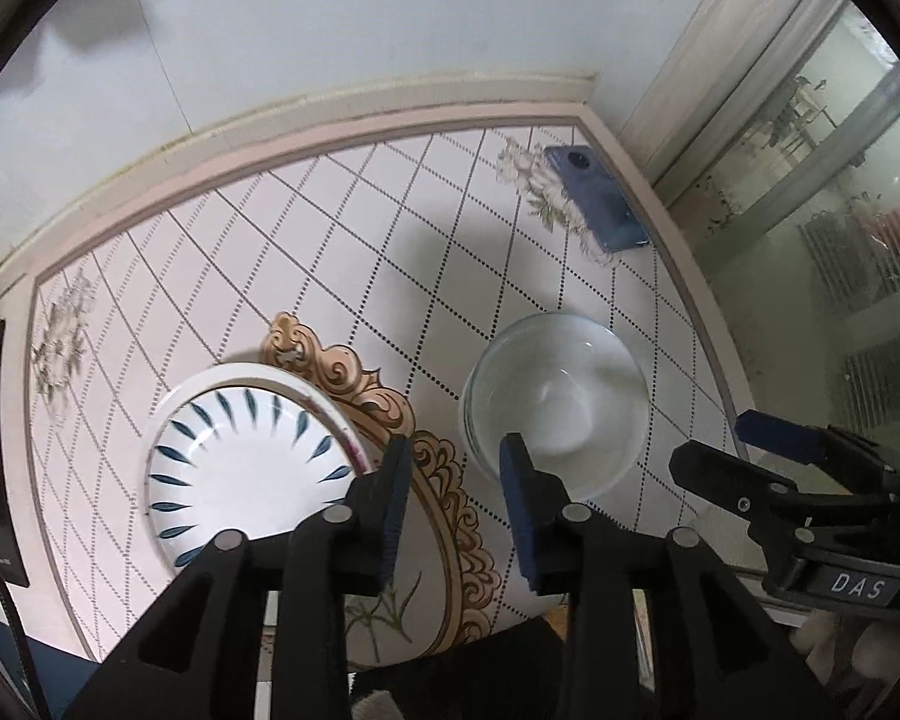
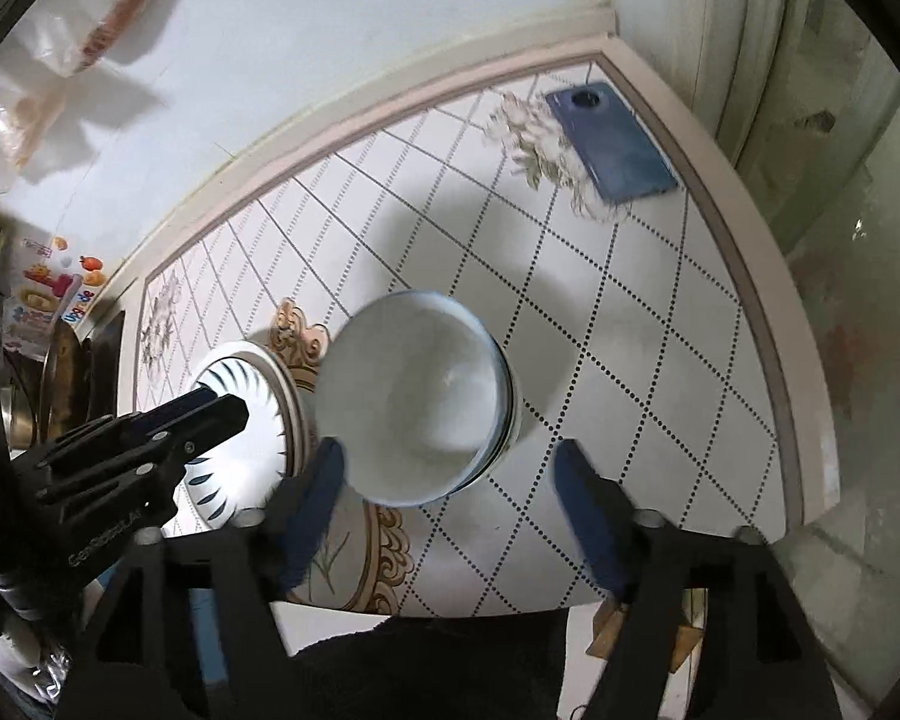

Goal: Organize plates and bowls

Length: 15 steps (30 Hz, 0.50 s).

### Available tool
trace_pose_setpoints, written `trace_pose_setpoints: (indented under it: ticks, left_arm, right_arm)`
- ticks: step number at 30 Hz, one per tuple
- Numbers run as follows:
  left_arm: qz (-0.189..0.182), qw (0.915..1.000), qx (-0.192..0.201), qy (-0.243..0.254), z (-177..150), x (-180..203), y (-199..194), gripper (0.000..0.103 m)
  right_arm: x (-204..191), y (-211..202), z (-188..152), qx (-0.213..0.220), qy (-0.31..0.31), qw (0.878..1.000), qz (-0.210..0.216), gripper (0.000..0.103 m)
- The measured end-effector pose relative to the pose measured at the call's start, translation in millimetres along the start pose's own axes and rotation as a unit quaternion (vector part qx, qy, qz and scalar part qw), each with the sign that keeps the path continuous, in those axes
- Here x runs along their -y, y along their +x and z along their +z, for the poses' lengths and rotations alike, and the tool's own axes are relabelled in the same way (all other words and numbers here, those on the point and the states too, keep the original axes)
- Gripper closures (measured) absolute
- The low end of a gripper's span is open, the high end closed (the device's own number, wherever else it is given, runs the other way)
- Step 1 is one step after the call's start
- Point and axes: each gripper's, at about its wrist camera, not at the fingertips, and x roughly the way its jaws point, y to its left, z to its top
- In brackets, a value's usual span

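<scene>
A white bowl with blue leaf marks (image 1: 243, 468) sits inside a white plate (image 1: 252, 375) on the patterned table, at the left. A clear glass bowl (image 1: 558, 399) stands to its right. My left gripper (image 1: 456, 456) is open and empty, above the gap between the two bowls. In the right wrist view the glass bowl (image 2: 417, 399) lies just ahead of my right gripper (image 2: 450, 462), which is open and empty with its fingers wide of the bowl. The blue-marked bowl (image 2: 252, 414) is at the left there, partly behind my left gripper (image 2: 210, 414). My right gripper also shows in the left wrist view (image 1: 726, 450).
A blue phone (image 1: 597, 198) lies at the table's (image 1: 342, 240) far right corner, also in the right wrist view (image 2: 612, 141). A wall runs behind the table. A glass door (image 1: 810, 210) is at the right. Clutter and stickers (image 2: 48, 294) are at the far left.
</scene>
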Motion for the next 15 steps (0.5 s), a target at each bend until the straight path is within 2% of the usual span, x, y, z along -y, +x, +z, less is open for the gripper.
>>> trace_pose_setpoints:
  ticks: [2, 4, 8, 11, 15]
  left_arm:
    - [0.001, 1.0000, 0.008, 0.003, -1, -1, -8, 0.046]
    - [-0.001, 0.9998, 0.017, 0.005, -3, -3, -17, 0.036]
    - [-0.005, 0.9993, 0.037, 0.005, -6, -5, -31, 0.012]
    - [-0.010, 0.9990, 0.042, 0.009, -7, -1, -38, 0.005]
    - [-0.020, 0.9989, 0.040, 0.011, -3, 5, -37, 0.004]
  right_arm:
    - [-5, -9, -5, 0.005, -0.004, 1.000, -0.005, 0.018]
    - [-8, -18, -10, 0.015, -0.007, 1.000, -0.010, 0.014]
    - [-10, -34, -15, 0.030, -0.007, 0.999, -0.022, 0.011]
    - [-12, -45, -18, 0.039, -0.011, 0.999, -0.026, 0.009]
    - [-13, -55, -19, 0.048, -0.016, 0.998, -0.026, 0.007]
